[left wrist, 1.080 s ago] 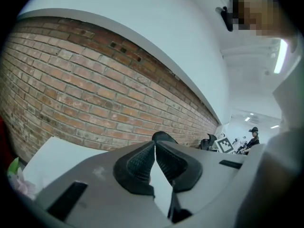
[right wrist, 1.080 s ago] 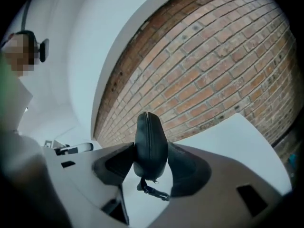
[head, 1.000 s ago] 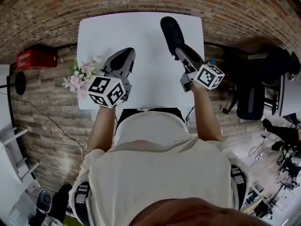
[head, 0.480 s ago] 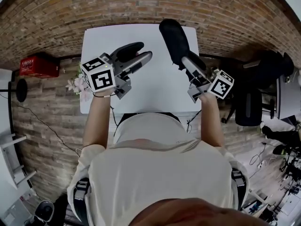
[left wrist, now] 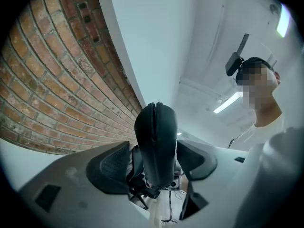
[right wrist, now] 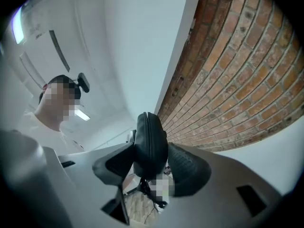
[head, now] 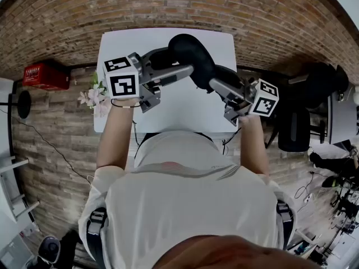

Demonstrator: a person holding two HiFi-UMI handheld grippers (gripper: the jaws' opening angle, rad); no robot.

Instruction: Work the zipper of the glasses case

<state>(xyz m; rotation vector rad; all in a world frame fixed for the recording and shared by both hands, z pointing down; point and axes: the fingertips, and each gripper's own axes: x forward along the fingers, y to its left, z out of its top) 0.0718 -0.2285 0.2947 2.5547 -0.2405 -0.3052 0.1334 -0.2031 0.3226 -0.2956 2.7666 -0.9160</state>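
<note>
**Glasses case held in the air between both tongs**

The black glasses case (head: 192, 54) is off the white worktop (head: 168, 108), raised above it and in front of the person's chest. The right tongs (head: 219, 81) are closed on one end of it, with both dark pads (right wrist: 189, 171) pressed against its sides. The left tongs (head: 179, 61) have just been opening and now stand wide. The other end of the case sits between their jaws, and a gap shows beside the left pad (left wrist: 110, 167), so they do not clamp it. In the left gripper view the zipper (left wrist: 155, 120) runs as a thin line down the case's narrow edge. Pink flowers (head: 92, 96) lie at the worktop's left edge.
</note>
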